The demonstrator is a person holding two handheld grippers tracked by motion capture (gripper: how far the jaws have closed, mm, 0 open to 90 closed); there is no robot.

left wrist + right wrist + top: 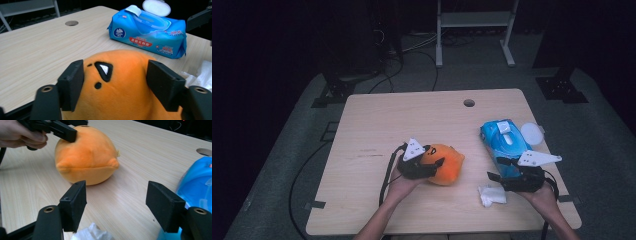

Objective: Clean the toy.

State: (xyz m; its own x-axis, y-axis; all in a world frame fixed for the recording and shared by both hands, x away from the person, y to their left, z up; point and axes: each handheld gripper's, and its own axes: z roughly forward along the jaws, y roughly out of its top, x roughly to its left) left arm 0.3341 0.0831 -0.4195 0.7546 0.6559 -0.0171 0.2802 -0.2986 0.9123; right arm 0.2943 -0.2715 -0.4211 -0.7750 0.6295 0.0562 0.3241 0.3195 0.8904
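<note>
The left tool (113, 82) is part open, jaws apparently pressing the orange plush toy (125, 82) on the desk (37, 50). The right tool (116, 206) gapes empty beside the toy. Nearby, the blue wipes pack (150, 32) has its lid up.

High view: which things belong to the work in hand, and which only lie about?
In the work: orange plush toy between the jaws of the left gripper; crumpled wipe near the right gripper; open wipes pack.
Lying about: floor cables; metal frame.
</note>
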